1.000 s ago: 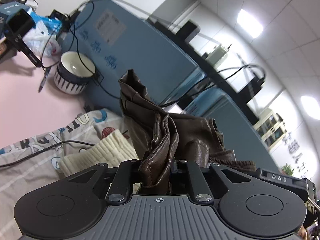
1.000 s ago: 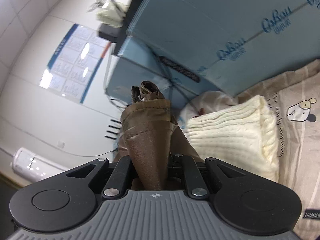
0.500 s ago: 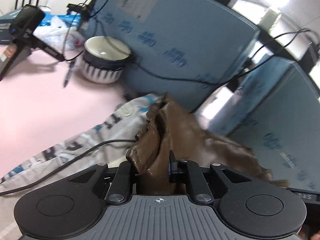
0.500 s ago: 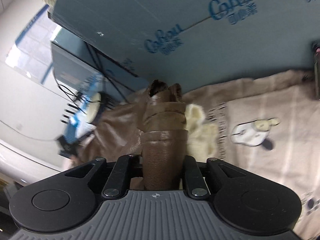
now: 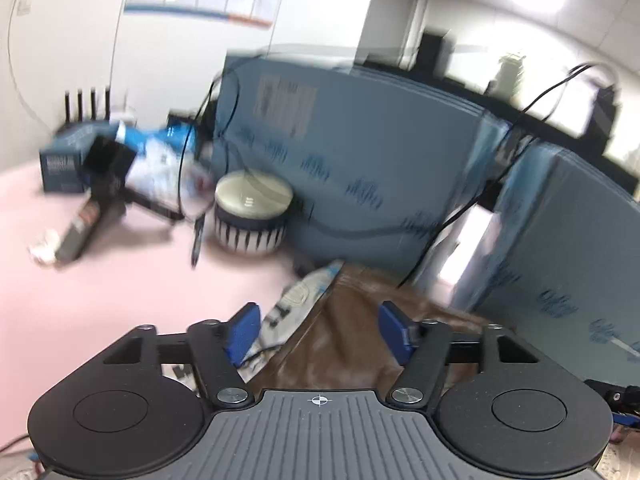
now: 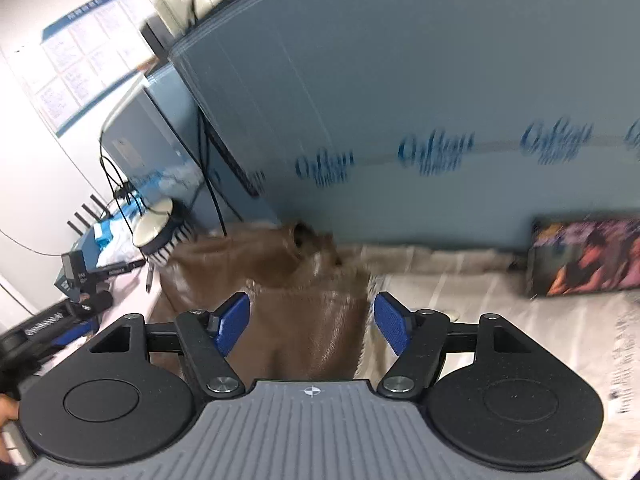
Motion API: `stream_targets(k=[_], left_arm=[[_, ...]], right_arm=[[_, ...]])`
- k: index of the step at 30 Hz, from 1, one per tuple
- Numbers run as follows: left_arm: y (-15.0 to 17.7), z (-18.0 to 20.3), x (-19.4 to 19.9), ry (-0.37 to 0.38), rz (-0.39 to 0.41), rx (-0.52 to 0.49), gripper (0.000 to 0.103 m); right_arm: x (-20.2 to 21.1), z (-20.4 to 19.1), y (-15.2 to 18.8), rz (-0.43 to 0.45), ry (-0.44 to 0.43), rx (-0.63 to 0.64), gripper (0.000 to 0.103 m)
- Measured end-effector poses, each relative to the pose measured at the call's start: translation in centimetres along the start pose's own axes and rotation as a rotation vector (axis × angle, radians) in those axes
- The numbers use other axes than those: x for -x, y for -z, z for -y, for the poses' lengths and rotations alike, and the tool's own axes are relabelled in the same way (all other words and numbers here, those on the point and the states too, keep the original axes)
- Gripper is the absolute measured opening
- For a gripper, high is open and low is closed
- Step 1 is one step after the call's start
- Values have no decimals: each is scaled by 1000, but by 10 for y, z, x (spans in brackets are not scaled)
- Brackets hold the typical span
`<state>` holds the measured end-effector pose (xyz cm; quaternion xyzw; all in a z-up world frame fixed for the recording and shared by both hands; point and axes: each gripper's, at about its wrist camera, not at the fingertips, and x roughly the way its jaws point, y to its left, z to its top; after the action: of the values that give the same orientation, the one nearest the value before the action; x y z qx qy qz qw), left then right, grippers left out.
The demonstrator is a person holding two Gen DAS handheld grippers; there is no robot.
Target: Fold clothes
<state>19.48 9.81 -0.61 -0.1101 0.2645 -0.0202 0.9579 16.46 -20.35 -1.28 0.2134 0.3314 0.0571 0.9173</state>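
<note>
Left wrist view: left tool (image 5: 318,330) spread wide, nothing gripped; brown garment (image 5: 340,344) lies loose below. Right tool (image 6: 312,322) also apart w/ garment beneath, on bedding beside the pink counter (image 5: 120,280). Looks btwn folds; next: re-grip an edge.

We are counting one brown leather garment (image 6: 304,312), one striped bowl (image 5: 251,216), two blue partition panels (image 5: 360,168), one dark box (image 5: 64,160) and one colourful picture panel (image 6: 584,256). We are also seeing two grippers, left gripper (image 5: 319,332) and right gripper (image 6: 310,322), each showing two blue pads (image 6: 390,322).
</note>
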Motion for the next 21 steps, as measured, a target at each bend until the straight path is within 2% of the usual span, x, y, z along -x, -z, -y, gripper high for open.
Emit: stream_targets(k=[3, 7, 10, 12, 16, 21], left_arm=[[-7, 9, 31, 42, 55, -3, 83], [-14, 23, 69, 102, 114, 3, 91], [-14, 34, 98, 130, 146, 3, 98], [-11, 42, 117, 142, 165, -7, 101], [2, 56, 146, 116, 185, -26, 103], [26, 59, 167, 23, 222, 8, 103]], right_arm=[[29, -6, -5, 52, -20, 7, 75], [71, -16, -10, 128, -65, 23, 78], [108, -24, -13, 196, -89, 34, 86], [130, -28, -11, 243, -115, 40, 88], [161, -28, -5, 275, -136, 21, 93], [188, -22, 11, 298, -120, 12, 100]])
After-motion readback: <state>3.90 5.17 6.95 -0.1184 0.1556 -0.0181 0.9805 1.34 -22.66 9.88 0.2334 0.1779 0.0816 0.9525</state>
